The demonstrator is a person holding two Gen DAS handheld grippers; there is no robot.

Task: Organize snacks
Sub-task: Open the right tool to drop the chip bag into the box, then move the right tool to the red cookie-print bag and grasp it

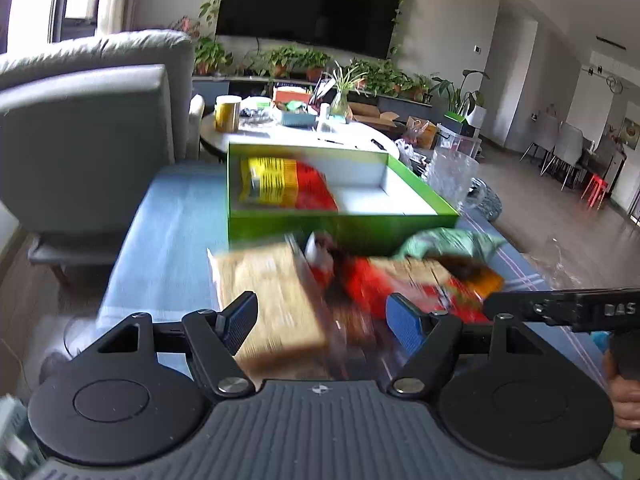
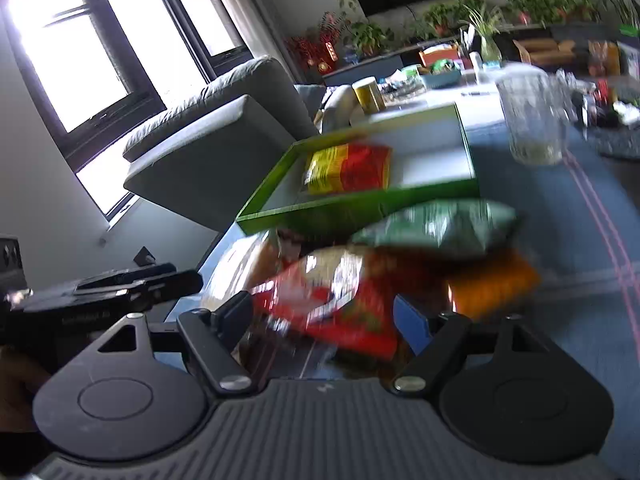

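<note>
Two grippers hang over a pile of snack bags on a blue cloth (image 1: pixel 168 232). The left gripper (image 1: pixel 320 320) has its fingers spread apart, and nothing is pinched between them. Right under and just past its fingers lies a tan bag (image 1: pixel 272 300), and beside that, toward the right finger, a red bag (image 1: pixel 360 284). Farther out on that side are an orange bag (image 1: pixel 486 280) and a pale green bag (image 1: pixel 448 242). The right gripper (image 2: pixel 324 316) also has its fingers spread, with nothing pinched. A red bag with a see-through patch (image 2: pixel 332 300) lies just in front of and under its fingers. Past the right finger is the orange bag (image 2: pixel 492 284), and beyond that the pale green bag (image 2: pixel 440 228). Straight ahead of both grippers, behind the pile, sits a green box (image 1: pixel 344 224) that is white inside. In its left part lies a red and yellow bag (image 1: pixel 284 184). Beyond the box to the right stands a clear cup (image 2: pixel 532 116). A gray chair (image 1: pixel 88 136) stands off to the left. The words on the bags are too blurry to read. The side of the right gripper, seen from the left camera, shows the letters "DAS".
</note>
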